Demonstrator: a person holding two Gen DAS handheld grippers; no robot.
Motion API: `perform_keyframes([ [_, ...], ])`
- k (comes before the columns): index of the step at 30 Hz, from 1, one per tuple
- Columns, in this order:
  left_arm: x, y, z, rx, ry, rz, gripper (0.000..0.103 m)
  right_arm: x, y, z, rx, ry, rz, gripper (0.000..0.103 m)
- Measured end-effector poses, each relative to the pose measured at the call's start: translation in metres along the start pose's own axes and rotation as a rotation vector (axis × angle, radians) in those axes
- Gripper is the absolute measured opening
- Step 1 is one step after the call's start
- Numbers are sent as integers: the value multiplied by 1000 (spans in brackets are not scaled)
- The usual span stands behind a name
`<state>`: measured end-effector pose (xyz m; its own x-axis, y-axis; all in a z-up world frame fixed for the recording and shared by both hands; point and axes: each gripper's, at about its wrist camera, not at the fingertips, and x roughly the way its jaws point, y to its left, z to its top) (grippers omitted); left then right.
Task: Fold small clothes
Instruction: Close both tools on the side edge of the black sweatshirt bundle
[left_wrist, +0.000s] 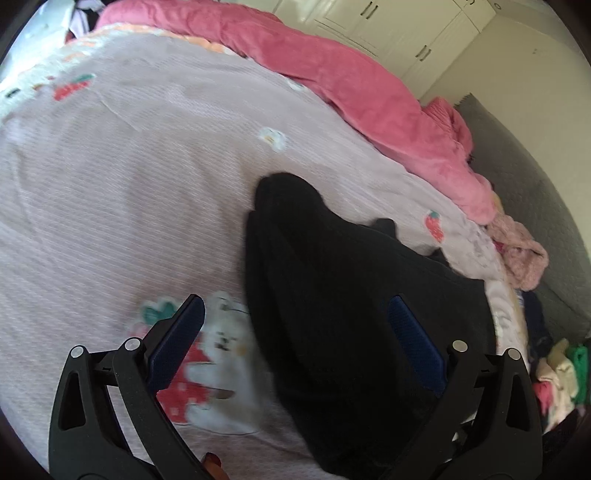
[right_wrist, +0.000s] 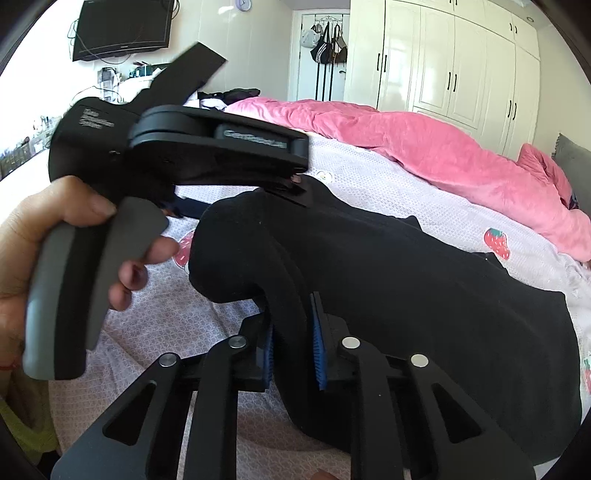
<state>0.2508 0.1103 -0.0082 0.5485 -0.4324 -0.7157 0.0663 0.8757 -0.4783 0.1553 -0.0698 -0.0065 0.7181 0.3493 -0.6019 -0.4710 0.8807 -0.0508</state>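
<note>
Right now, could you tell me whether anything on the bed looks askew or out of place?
Only the black garment: it lies rumpled on the sheet, one fold pinched up in the right gripper.

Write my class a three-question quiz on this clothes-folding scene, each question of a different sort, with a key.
1. True or false: the right hand-held gripper is shut on the black garment.
2. The left hand-held gripper is: A) open, B) shut on a folded towel, C) shut on a sock.
3. Fill in: the bunched quilt along the bed's far side is ____.

Key: 1 true; 2 A; 3 pink.
</note>
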Motion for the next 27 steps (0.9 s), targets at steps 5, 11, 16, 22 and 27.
perform_keyframes([
  [5,18,-5,-4,-2,42,-29,75,-3,11,-2,-40,-9,9,8],
  [11,28,-2,-5,-23,52,-27,52,-2,12,-3,-36,-7,10,8],
  [16,26,-4,-4,-19,40,-29,24,1,11,-4,-43,-4,3,8],
  [22,16,-2,-3,-5,16,-24,11,4,13,-5,-57,6,-4,26],
  [27,9,-3,-1,7,6,-31,10,13,20,-9,-94,47,-91,58],
])
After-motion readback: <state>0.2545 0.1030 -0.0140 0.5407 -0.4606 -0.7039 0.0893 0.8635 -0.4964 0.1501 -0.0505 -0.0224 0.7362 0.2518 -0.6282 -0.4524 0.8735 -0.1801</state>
